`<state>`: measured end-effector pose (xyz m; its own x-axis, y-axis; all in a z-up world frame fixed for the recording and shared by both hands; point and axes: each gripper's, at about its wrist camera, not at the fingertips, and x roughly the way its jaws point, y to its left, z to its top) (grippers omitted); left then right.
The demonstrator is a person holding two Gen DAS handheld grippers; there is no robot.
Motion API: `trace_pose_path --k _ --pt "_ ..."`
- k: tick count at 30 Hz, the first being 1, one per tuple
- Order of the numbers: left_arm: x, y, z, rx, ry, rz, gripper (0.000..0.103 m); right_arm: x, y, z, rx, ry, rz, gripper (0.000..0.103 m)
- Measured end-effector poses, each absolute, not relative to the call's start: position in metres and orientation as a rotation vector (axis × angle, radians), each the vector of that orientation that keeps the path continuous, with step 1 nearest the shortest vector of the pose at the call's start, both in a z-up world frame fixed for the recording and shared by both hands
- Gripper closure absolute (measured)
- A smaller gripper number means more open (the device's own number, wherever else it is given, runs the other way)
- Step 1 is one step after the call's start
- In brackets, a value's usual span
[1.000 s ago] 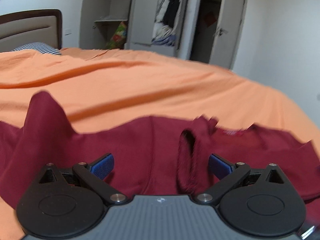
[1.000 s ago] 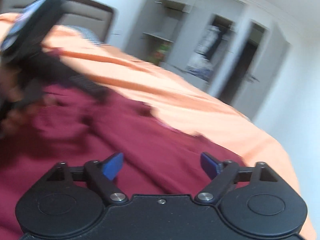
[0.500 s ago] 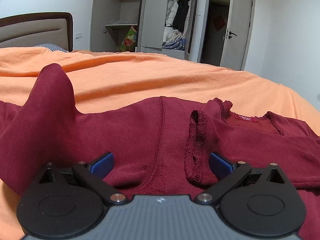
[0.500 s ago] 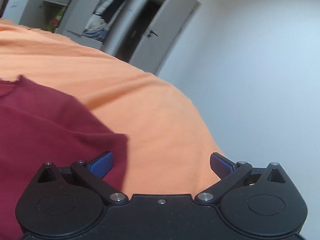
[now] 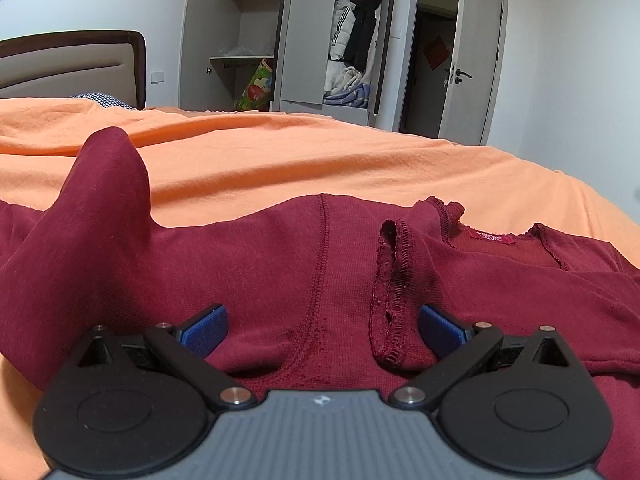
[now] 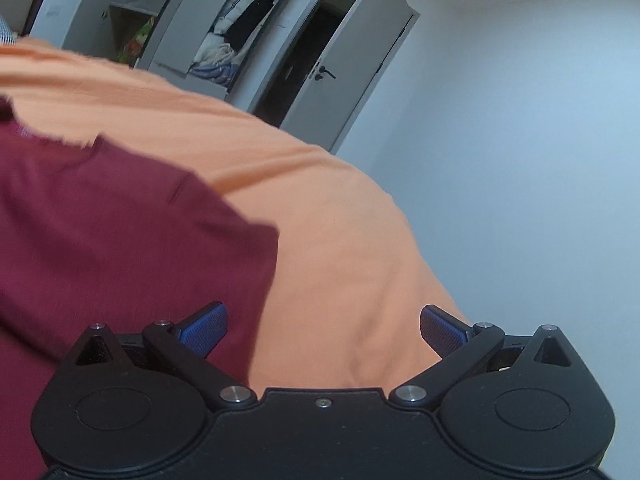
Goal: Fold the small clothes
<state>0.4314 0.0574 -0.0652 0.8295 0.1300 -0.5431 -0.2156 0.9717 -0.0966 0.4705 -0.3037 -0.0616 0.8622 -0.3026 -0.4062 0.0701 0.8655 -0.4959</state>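
Note:
A dark red long-sleeved top (image 5: 280, 264) lies crumpled on the orange bed sheet (image 5: 320, 156). Its collar with a pink label (image 5: 490, 237) is at the right, and one sleeve (image 5: 108, 176) stands up in a hump at the left. My left gripper (image 5: 322, 330) is open, low over the shoulder seam, with a frayed hem fold (image 5: 390, 292) just inside its right finger. In the right wrist view the same top (image 6: 100, 220) fills the left side. My right gripper (image 6: 322, 330) is open and straddles the garment's right edge, its left finger over cloth and its right finger over bare sheet.
A headboard (image 5: 72, 68) and a patterned pillow (image 5: 104, 100) are at the far left. Open grey wardrobes (image 5: 304, 40) with hanging clothes and a doorway (image 5: 432, 52) stand past the bed. The bed edge (image 6: 420, 248) drops off toward a white wall at the right.
My right gripper has swung from over the garment's middle to its right edge by the bed's side. My left gripper has sunk lower onto the shoulder area and then held still.

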Motion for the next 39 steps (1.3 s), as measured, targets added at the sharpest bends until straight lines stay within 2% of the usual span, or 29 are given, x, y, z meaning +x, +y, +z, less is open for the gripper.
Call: trace_pose_path --k 6,12,21,31,39 --pt "0.428 0.06 -0.062 -0.164 0.561 0.173 0.001 0.464 -0.303 -0.062 -0.487 0.524 -0.203 0.001" --pt "0.405 0.072 -0.034 -0.139 0.583 0.137 0.0 0.439 -0.295 -0.026 -0.428 0.506 -0.114 0.001" --pt "0.334 0.146 -0.007 -0.211 0.56 0.268 0.0 0.381 -0.25 0.01 -0.331 0.512 0.149 0.001" --pt "0.296 0.251 -0.003 -0.282 0.528 0.581 0.0 0.334 -0.166 -0.009 -0.359 0.551 0.367 0.001" --pt "0.33 0.308 -0.015 -0.279 0.549 0.687 0.0 0.321 -0.144 -0.027 -0.354 0.612 0.351 0.001"
